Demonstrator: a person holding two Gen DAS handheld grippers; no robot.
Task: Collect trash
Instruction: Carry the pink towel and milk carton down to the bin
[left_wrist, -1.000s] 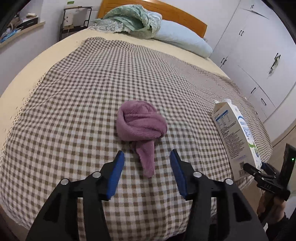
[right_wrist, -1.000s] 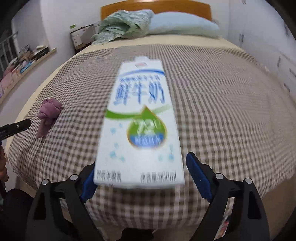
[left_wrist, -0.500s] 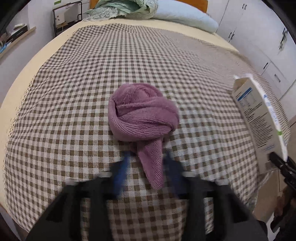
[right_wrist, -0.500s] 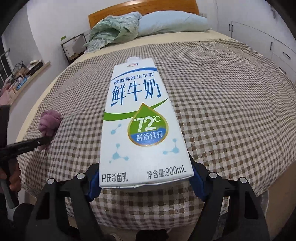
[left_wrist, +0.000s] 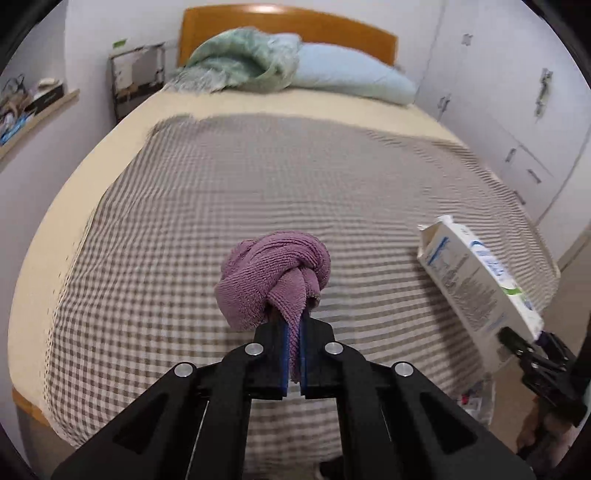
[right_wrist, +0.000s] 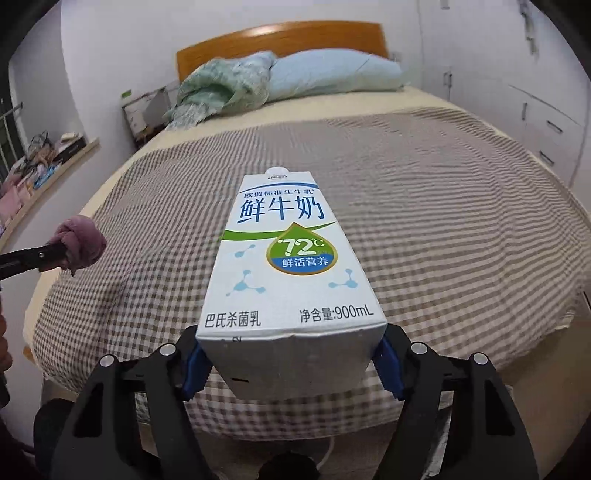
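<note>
My left gripper (left_wrist: 293, 325) is shut on the tail of a knotted purple cloth (left_wrist: 271, 273) and holds it lifted above the checked bedspread (left_wrist: 258, 177). The cloth also shows at the left of the right wrist view (right_wrist: 79, 242). My right gripper (right_wrist: 288, 363) is shut on the base of a white and blue milk carton (right_wrist: 288, 258), held off the bed with its top pointing away. The carton also shows at the right of the left wrist view (left_wrist: 476, 280), with the right gripper below it.
A green blanket (left_wrist: 240, 61) and a blue pillow (left_wrist: 351, 79) lie at the wooden headboard (left_wrist: 288, 22). White cabinets (left_wrist: 517, 122) line the right wall. A shelf (right_wrist: 44, 173) with clutter runs along the left wall. A bag with trash (left_wrist: 476, 402) sits by the bed's foot.
My left gripper moved up to the cloth, closed on its tail and lifted it. My right gripper closed on the carton and raised it off the bed.
</note>
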